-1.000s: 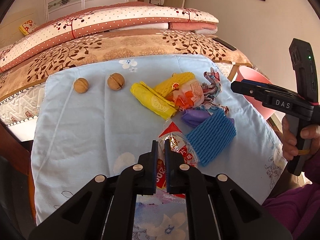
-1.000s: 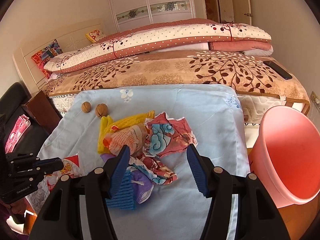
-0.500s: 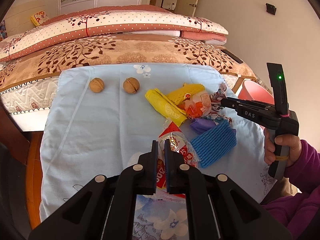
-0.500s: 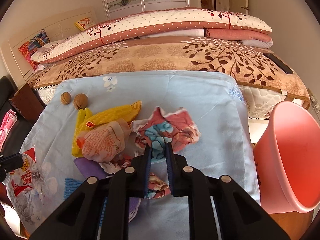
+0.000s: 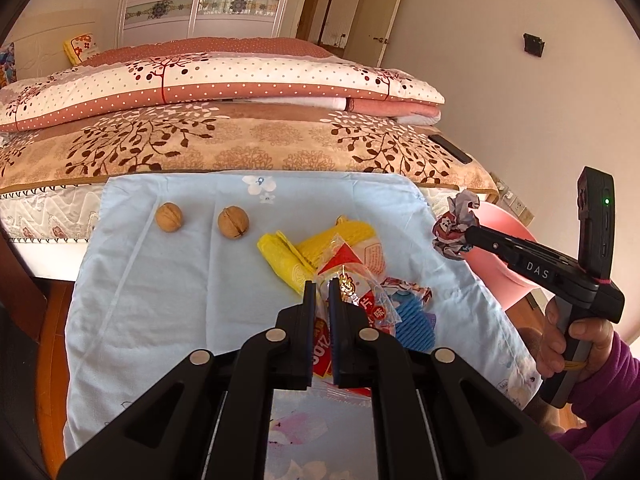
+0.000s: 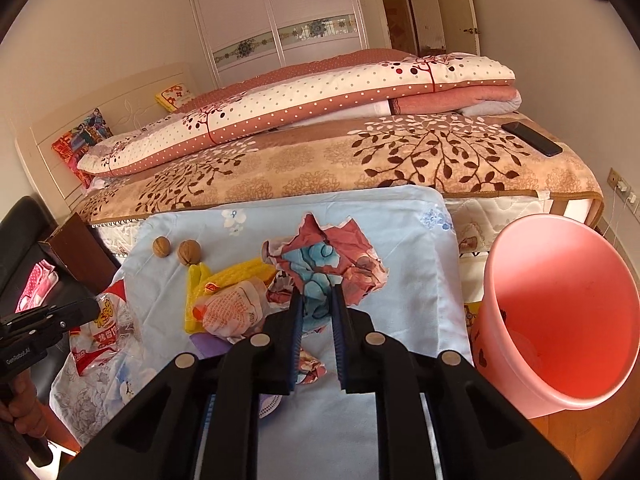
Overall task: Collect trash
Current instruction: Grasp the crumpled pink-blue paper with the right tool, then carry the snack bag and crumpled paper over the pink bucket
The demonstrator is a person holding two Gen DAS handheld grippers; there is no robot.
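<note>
Bedroom, with a pale blue cloth (image 5: 168,304) nearest me, spread to catch the litter. My left gripper (image 5: 323,300) pinches a crinkly red-and-clear snack bag (image 5: 360,292); my right gripper (image 6: 316,312) clamps a crumpled printed wrapper (image 6: 328,256), both lifted for carrying. Beyond, right, the pink bin (image 6: 560,320) gapes empty.

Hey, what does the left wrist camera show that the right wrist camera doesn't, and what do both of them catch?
Only the left wrist view shows the blue foam net and the right hand holding its tool. Only the right wrist view shows the inside of the pink bin and the colourful pillow at the headboard. Both show the two walnuts, the yellow wrappers, the red and white snack bag pinched by the left gripper, and the crumpled paper pinched by the right gripper.
</note>
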